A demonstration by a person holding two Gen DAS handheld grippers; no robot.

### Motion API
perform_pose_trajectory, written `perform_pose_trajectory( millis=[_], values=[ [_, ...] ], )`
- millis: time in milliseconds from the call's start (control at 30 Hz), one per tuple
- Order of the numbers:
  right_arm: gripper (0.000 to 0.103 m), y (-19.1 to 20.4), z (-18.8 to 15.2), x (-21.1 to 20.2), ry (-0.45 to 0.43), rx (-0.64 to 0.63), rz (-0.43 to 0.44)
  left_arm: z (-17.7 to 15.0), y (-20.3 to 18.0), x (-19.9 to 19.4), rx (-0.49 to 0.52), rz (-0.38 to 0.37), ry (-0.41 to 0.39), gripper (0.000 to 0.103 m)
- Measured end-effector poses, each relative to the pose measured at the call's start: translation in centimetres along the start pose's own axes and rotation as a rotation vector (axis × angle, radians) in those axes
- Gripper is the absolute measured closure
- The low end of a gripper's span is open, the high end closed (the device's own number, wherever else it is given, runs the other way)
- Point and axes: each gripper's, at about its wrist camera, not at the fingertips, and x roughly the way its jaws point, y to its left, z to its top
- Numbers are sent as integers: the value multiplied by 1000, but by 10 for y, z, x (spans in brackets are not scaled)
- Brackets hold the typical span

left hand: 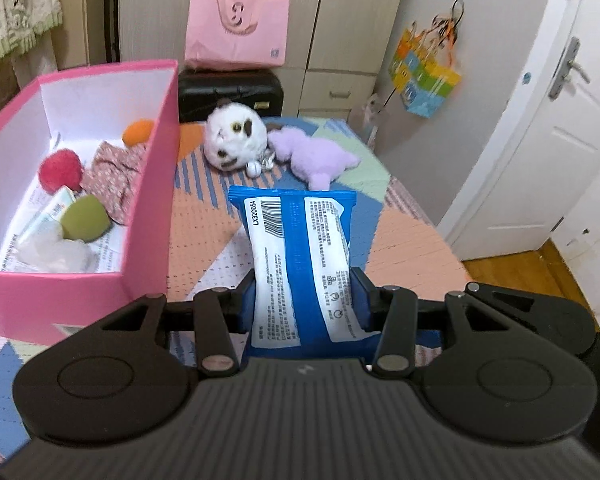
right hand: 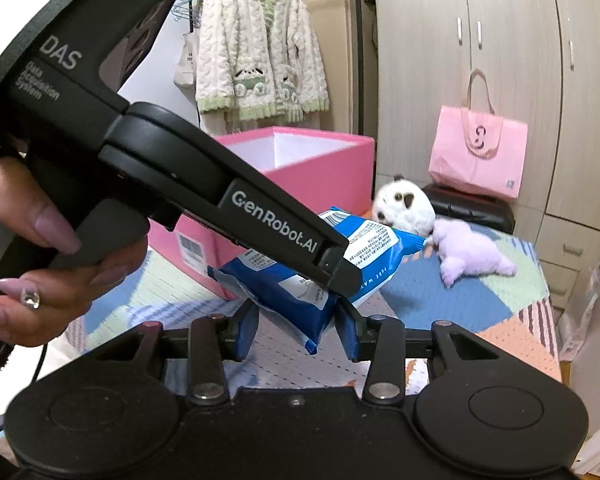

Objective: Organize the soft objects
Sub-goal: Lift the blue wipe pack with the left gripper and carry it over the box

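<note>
Blue and crinkly, the wipes packet (left hand: 300,264) is clamped in my left tool (left hand: 303,300), lifted off the patterned mat (left hand: 412,240) just right of the pink box (left hand: 148,184). My right tool (right hand: 298,322) straddles the packet's lower corner; I cannot tell whether its pads press on it. I judge the carry step is underway: next I must swing left over the box rim and let go. My left tool slants downward; my hand (right hand: 40,264) grips its handle.
</note>
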Motion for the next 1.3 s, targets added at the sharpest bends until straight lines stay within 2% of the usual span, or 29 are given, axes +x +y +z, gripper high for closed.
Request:
perform_pose_trajectory(
  millis=[200,300,567,733,933,1167,1300],
  values=[
    [56,20,23,-23,-49,-55,6,12,13,-42,-15,-30,-49,59],
    [56,29,41,-27,-69,-81,25,23,22,-63,-22,-4,-81,59],
    [56,53,102,-6,-103,-151,98,65,70,-104,-66,50,-97,59],
    [56,66,141,18,-67,-174,159,88,108,-114,-113,70,-71,59],
    [56,78,167,69,15,-177,215,94,152,-92,-175,90,-32,59],
    [56,79,168,139,112,-166,261,87,199,-52,-271,89,7,59],
    [56,74,163,157,167,-167,292,85,213,-32,-292,87,37,59]
  ],
)
